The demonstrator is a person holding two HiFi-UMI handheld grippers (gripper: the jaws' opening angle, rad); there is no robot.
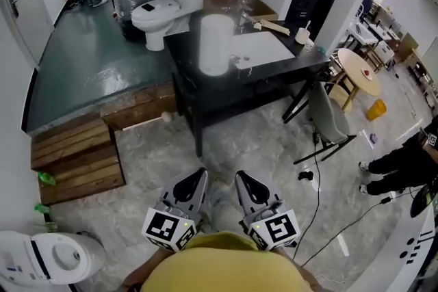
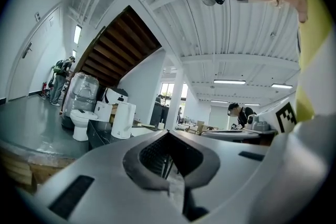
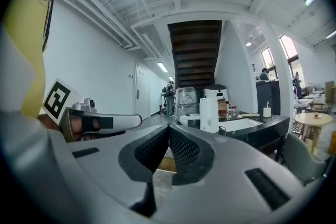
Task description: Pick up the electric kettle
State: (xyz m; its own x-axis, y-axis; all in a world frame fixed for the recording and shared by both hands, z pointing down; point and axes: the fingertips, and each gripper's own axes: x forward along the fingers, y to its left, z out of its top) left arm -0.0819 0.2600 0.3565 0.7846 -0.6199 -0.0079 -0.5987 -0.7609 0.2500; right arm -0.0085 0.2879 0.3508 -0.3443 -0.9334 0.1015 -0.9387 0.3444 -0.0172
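White kettle [image 1: 216, 44] on black table [image 1: 291, 69], toilet [image 1: 159, 14] behind (chair [image 1: 326, 117] beside)

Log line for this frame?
phase: pre-grasp | kettle: on table, untouched | left gripper: jaws shut, empty | right gripper: jaws shut, empty

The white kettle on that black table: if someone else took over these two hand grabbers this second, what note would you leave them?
Left gripper: jaws together, nothing between them, held low in front of the person.
Right gripper: jaws together, empty, beside the left one.
Electric kettle: upright on the black table, next to a white panel, well ahead of both grippers with bare floor between.
Done: nothing; the kettle is untouched.
Left: walk up to the table, open a gripper, close it on the kettle, probably at its handle, and lift.
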